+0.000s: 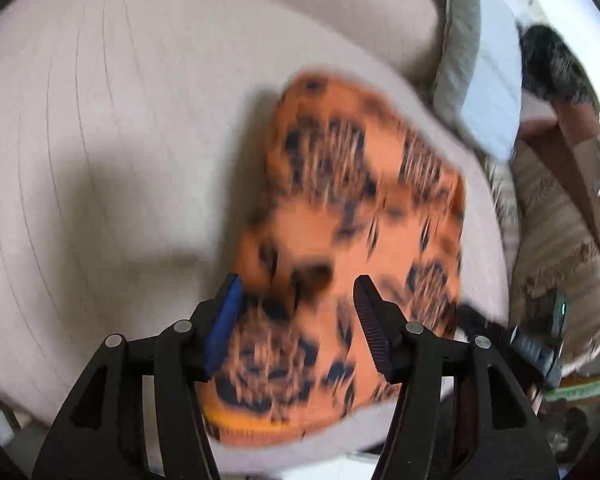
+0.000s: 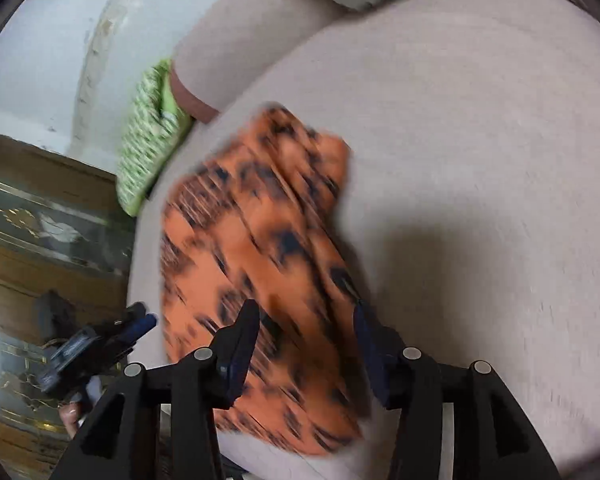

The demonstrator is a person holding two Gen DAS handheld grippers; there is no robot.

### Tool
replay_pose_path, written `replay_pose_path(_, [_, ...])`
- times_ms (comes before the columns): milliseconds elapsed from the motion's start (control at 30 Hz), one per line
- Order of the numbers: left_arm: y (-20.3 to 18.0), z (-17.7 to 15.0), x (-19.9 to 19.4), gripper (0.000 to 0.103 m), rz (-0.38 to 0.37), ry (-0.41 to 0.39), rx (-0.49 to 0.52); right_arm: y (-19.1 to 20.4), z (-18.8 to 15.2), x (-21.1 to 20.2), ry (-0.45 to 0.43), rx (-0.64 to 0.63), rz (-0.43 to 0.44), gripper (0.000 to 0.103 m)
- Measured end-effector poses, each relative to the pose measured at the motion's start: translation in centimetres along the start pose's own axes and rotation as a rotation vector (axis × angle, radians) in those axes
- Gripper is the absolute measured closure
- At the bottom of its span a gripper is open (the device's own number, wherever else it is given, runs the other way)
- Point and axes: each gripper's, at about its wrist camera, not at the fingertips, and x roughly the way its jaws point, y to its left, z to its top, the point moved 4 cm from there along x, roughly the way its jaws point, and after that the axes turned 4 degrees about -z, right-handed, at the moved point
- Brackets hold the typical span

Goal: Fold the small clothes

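Here, both wrist views, motion-blurred. The orange garment (image 1: 352, 240) w/ black blotchy print lies on the pale pink cushion (image 1: 120, 140) of a sofa, in a compact, roughly oblong packet, apparently folded at least once; a ribbed hem shows at its near edge in the left view. Left gripper (image 1: 298, 300): jaws spread, blue pad on one finger, ribbed black pad on the other, hanging over the near part of the cloth w/ nothing pinched between them. Right gripper (image 2: 306, 324): jaws likewise spread, poised over the near end of the garment, no fabric caught; it shows in the left view at the right edge, and the left gripper appears at lower left of the right view. Judged stage: a fold looks laid down and let go, since neither claw grips cloth and the piece rests flat. Left to do, as far as can be told: perhaps one more fold or a smoothing pass; blur hides layer count and edge alignment. A green patterned cloth (image 2: 148, 140) sits at the cushion's far corner; whether it is next cannot be told.
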Motion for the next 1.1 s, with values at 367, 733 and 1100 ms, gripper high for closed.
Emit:
replay_pose_path(367, [-0.1,-2.7,1.8,0.093,0.062,-0.004,0.058,1.0,-0.6,3.3,0.039,-0.056,0.051,0.084])
replay_pose_path(733, [6.1,-3.1,1.2,0.096,0.097,-0.036,-0.095,-1.1,-2.3,3.5,0.089,0.026,0.104,0.094])
replay_pose_path(1100, [1.2,0.4,-2.8,0.06,-0.015,-0.155,-0.03,2.2,-0.2,-1.1,0.026,-0.035,0.098,0.092])
